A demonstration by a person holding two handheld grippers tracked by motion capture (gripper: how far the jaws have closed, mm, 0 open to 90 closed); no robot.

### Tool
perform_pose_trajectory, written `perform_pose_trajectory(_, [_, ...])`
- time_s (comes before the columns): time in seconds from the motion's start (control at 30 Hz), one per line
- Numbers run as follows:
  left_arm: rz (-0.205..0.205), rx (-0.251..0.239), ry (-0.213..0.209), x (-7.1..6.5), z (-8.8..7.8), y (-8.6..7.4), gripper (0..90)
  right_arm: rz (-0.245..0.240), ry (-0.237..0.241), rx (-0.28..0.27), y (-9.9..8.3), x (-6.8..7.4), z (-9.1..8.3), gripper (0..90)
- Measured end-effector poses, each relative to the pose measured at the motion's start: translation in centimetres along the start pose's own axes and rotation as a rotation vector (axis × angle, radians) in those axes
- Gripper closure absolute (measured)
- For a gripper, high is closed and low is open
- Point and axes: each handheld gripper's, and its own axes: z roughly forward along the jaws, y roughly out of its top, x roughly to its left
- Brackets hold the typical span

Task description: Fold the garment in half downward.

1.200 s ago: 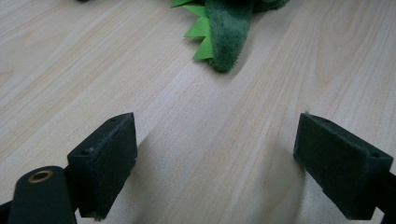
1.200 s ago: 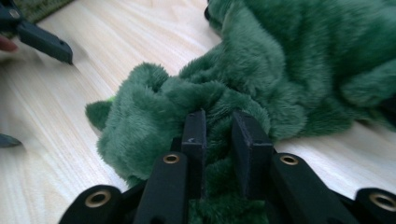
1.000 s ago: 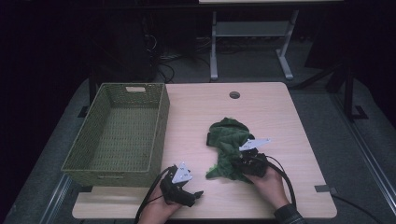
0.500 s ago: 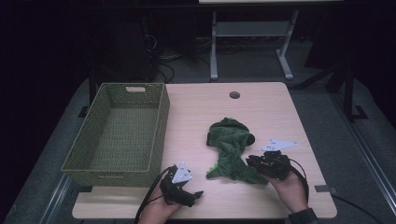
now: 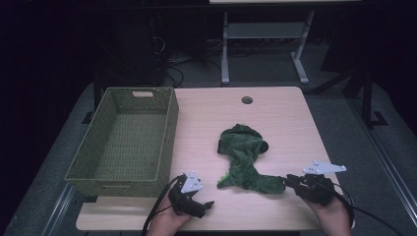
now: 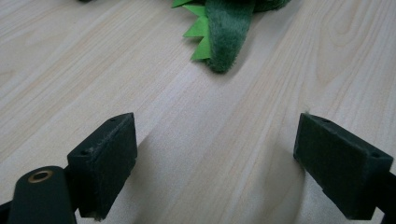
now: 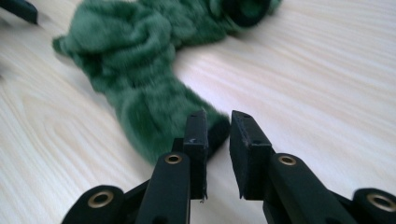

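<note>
A crumpled green plush cloth [image 5: 243, 157] lies on the wooden table [image 5: 275, 118], right of centre, with a tail stretched toward the front right. In the right gripper view my right gripper [image 7: 218, 126] has its jaws a narrow gap apart, pinching the tip of the cloth [image 7: 140, 70]. From above, the right gripper [image 5: 290, 181] meets the end of that tail. My left gripper [image 5: 206, 206] rests near the front edge, short of the cloth. Its jaws stand wide open over bare wood [image 6: 217, 163], and a cloth end with bright green spikes [image 6: 224, 32] lies farther ahead.
An empty woven green basket [image 5: 169, 128] stands along the table's left side, close to the left gripper. A round cable hole [image 5: 247, 100] sits near the far edge. Beyond the table stand a metal frame leg [image 5: 225, 49] and dark floor.
My right gripper has moved right and toward the front edge, dragging a tail of the cloth out with it. The left gripper has stayed put.
</note>
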Motion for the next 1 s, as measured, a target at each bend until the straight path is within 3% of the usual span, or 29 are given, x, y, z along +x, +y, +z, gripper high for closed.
perform_pose_trajectory(0.13, [0.000,0.000,0.001,0.0,0.0,0.0,12.7,0.013,-0.005,0.014,-1.4,-0.2,-0.6,75.1])
perform_pose_trajectory(0.33, [-0.003,0.001,0.005,0.0,0.0,0.0,12.7,0.022,0.029,0.039,-2.9,0.1,-0.6,72.5])
perform_pose_trajectory(0.53, [-0.006,0.001,0.005,0.0,0.1,0.1,12.7,0.039,0.099,0.054,-3.0,0.0,0.2,65.5])
perform_pose_trajectory(0.83, [-0.009,-0.001,0.008,0.0,0.1,0.1,12.7,0.027,0.123,0.060,-2.6,0.0,1.2,62.3])
perform_pose_trajectory(1.0, [-0.008,-0.001,0.008,0.0,0.1,0.1,12.7,0.015,0.136,0.060,-2.5,-0.4,1.7,70.0])
